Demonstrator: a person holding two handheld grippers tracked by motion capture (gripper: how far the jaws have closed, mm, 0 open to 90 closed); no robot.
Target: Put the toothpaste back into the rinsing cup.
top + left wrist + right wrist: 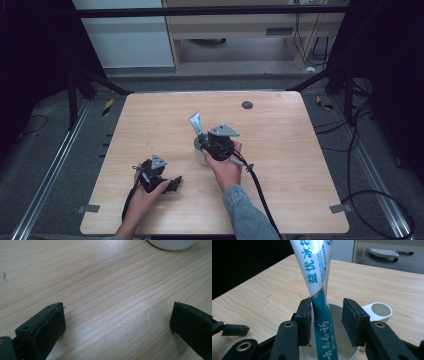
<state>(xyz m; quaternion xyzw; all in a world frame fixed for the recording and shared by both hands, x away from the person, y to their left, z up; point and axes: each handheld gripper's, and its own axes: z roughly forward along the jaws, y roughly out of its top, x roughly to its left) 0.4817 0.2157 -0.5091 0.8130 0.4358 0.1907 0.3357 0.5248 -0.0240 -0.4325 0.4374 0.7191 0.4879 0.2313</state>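
A white and teal toothpaste tube (195, 123) stands tilted in a white mug (199, 150) near the middle of the wooden table (285, 160). My right gripper (212, 145) hovers at the mug from the near side. In the right gripper view the tube (317, 277) rises between the jaws of my right gripper (325, 315); it leans against the left pad, while the right pad stands apart from it, so the gripper is open. The mug's rim (338, 308) lies below. My left gripper (172, 185) rests low on the table at front left, open with bare wood between its jaws (117, 320).
A small dark round disc (247, 105) sits at the table's far edge. Black frame bars and cables (360, 150) surround the table, with a cabinet behind. The mug's base (172, 243) shows at the top of the left gripper view.
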